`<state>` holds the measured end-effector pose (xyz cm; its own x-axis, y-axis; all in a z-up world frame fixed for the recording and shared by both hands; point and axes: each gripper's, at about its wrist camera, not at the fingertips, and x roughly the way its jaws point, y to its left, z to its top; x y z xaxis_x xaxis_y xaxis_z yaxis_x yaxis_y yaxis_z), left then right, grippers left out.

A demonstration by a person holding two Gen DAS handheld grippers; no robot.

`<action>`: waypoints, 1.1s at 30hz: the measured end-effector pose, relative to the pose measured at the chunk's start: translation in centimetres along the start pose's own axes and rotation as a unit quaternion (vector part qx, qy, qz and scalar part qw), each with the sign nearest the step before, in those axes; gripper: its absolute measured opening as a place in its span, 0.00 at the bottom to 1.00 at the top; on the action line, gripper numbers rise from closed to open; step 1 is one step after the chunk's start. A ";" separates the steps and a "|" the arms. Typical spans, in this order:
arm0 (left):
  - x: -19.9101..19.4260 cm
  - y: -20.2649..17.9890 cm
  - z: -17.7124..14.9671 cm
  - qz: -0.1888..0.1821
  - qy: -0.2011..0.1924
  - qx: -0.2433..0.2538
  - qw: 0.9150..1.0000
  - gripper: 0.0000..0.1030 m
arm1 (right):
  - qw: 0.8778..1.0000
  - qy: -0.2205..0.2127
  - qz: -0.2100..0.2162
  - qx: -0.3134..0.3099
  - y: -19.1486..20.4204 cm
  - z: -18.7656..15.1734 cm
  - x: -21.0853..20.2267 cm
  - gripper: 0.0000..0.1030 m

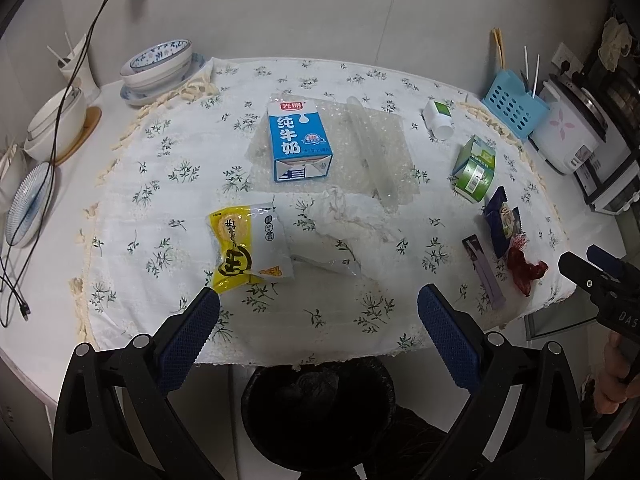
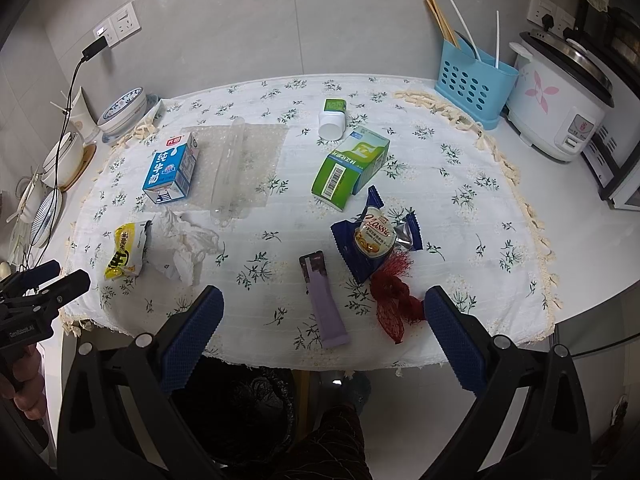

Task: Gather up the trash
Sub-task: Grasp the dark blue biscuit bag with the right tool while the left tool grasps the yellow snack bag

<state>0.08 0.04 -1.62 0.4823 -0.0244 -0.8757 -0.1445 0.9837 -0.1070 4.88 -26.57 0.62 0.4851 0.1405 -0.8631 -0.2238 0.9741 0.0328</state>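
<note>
Both grippers hang at the near edge of the table, above a black bin [image 1: 318, 404] lined with a dark bag; neither touches anything. Left gripper [image 1: 318, 312]: fingers spread wide, nothing between them. Right gripper [image 2: 322, 316]: fingers likewise spread wide, empty.

Landmark: blue milk carton [image 1: 300, 142], lying on its side on a sheet of bubble wrap [image 1: 352, 160], on the flowered tablecloth [image 1: 160, 200].

- Clear plastic tube [image 1: 370, 152]: just right of the carton, on the same sheet.
- Crumpled white tissue [image 1: 348, 220]: nearer than the carton, off the sheet's front edge.
- Yellow-and-white snack bag [image 1: 248, 246]: nearer and left of the carton, closest to the left gripper's fingers.
- Green carton [image 2: 350, 168]: well right of the milk carton, on its side.
- White bottle with green label [image 2: 332, 118]: beyond the green carton, tipped over.
- Dark blue biscuit wrapper [image 2: 374, 236], red mesh net [image 2: 394, 300], purple sachet [image 2: 326, 304]: far right and nearer, by the right gripper.

Bin contents too dark to make out.
</note>
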 end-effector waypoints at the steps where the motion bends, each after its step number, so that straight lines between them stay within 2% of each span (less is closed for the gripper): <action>1: 0.3 0.2 0.0 0.000 0.002 0.000 1.000 0.94 | 1.000 0.002 0.001 0.000 -0.1 0.0 0.2 0.94; 12: 6.3 4.6 1.7 0.043 0.038 -0.039 0.998 0.94 | 0.999 0.038 -0.005 -0.007 -1.2 1.3 5.4 0.92; 23: 13.0 8.1 2.9 0.084 0.094 -0.070 0.990 0.94 | 0.997 0.078 -0.011 0.003 -4.0 3.9 10.3 0.92; 30: 14.6 8.3 3.3 0.098 0.113 -0.068 0.986 0.89 | 0.993 0.119 -0.016 0.010 -5.0 4.8 14.3 0.83; 33: 14.7 7.9 3.8 0.094 0.119 -0.067 0.986 0.79 | 0.991 0.130 -0.014 0.013 -5.0 4.9 15.4 0.78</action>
<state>9.35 8.18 -13.54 0.2222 0.1002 -0.9698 -0.3330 0.9427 0.0211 17.65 -28.38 -10.37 0.2556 0.0668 -0.9645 -0.1900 0.9816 0.0176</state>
